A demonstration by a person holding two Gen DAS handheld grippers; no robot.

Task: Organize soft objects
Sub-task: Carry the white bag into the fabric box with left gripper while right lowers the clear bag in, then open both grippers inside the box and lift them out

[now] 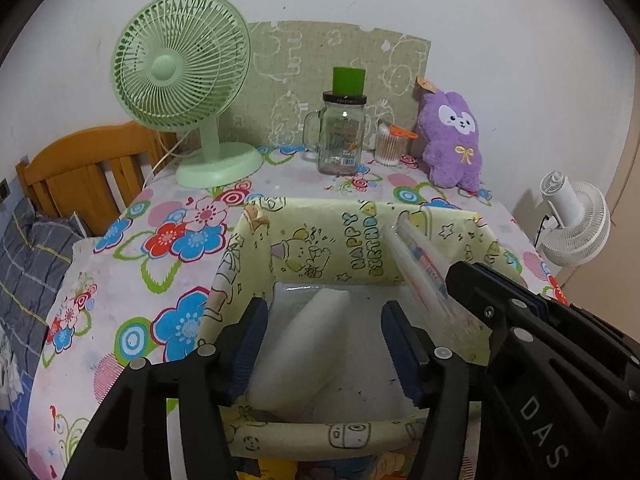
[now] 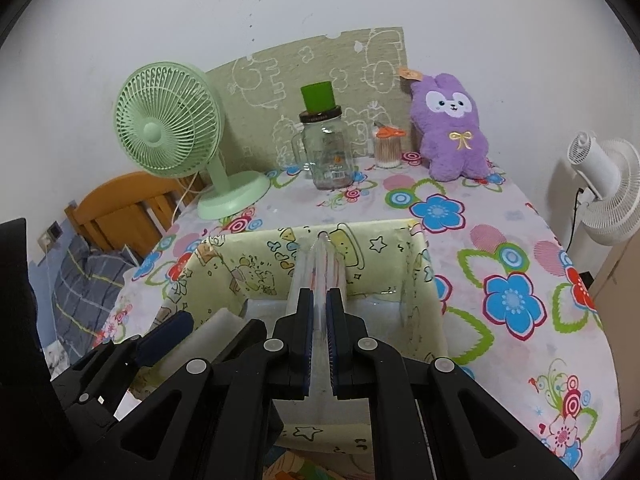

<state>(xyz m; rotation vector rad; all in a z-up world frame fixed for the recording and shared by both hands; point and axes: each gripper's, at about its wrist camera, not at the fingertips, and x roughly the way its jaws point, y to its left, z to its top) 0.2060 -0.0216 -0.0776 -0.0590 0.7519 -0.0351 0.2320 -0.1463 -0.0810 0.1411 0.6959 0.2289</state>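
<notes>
Box (image 1: 356,240) sits near on the table; left gripper (image 1: 324,344) hangs open over the white roll (image 1: 304,344) inside, right gripper (image 2: 319,344) clamps a clear packet (image 2: 320,260) above it

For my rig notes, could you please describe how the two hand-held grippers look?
Both the left hand-held gripper and the right hand-held gripper are matte black plastic, with angular triangular cut-outs, silver round pivot pins and dark blue ribbed pads. White letters "DAS" mark the right one's body.

Even soft indoor light, sharp focus, fisheye-bent, dark-vignetted edges
</notes>
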